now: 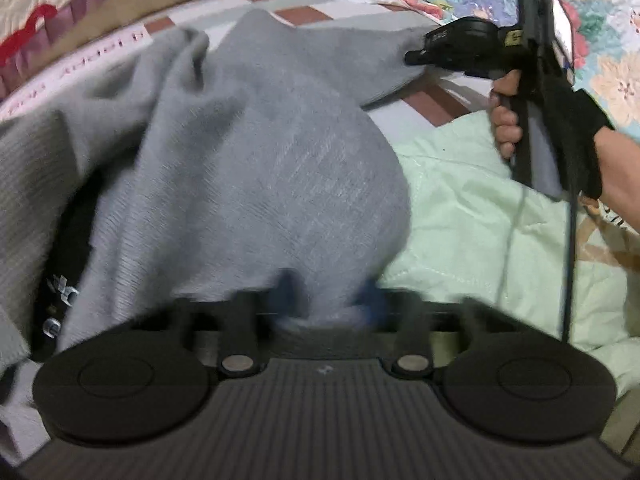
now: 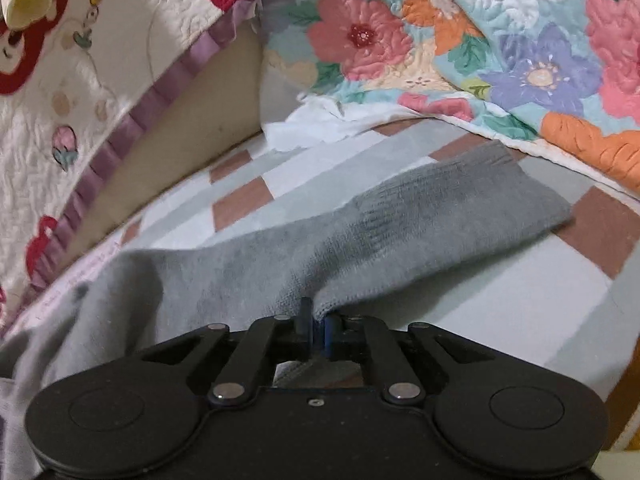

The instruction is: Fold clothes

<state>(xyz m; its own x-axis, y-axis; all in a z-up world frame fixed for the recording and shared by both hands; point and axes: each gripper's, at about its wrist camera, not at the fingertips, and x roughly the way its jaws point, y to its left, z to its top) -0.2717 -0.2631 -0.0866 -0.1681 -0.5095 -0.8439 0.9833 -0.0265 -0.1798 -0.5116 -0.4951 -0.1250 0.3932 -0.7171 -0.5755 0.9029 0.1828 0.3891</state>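
The grey knitted sweater (image 1: pixel 248 152) lies bunched and partly lifted over the checked bed sheet (image 2: pixel 500 280), one sleeve (image 2: pixel 460 204) stretched out flat. The left tongs (image 1: pixel 326 300) pinch its body cloth; the right tongs (image 2: pixel 318 326) are pressed together on the sleeve edge. No tidy fold shows, so I judge most of the folding is left

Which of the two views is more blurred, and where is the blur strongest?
Left wrist view: more blurred, strongest at the left gripper, where the grey sweater smears. Right wrist view: sharper; the right gripper and floral quilt look crisp, with mild softness at the left edge.
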